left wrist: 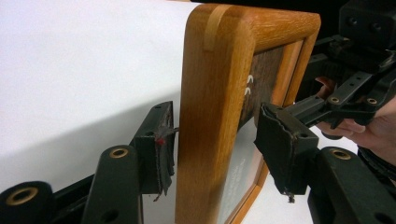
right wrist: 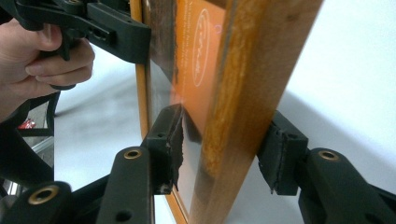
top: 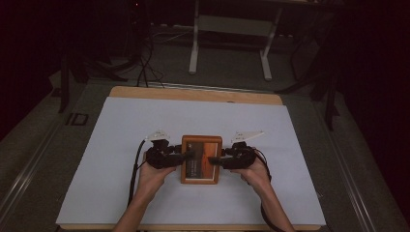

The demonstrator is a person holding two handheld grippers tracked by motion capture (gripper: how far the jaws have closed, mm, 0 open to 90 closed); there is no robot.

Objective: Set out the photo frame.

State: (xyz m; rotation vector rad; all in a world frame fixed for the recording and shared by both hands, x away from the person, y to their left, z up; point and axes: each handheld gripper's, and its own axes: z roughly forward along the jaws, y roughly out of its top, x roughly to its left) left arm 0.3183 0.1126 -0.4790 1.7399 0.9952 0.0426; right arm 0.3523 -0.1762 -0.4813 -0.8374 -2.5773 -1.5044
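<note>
Picture frame [top: 201, 159] between both grippers' fingers
My left fingers [left wrist: 154, 154] and right fingers [right wrist: 169, 144] stand apart, loose; the frame could topple onto the bench [top: 121, 145].

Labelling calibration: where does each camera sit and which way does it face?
High view: above the person's side, facing forward and down on the table; both forearms, left gripper, right gripper.
Left gripper view: rides the left gripper, looking along its jaws at the frame edge; the other hand beyond.
Right gripper view: rides the right gripper, jaws astride the frame's opposite edge; the other hand.
All three share the frame.
</note>
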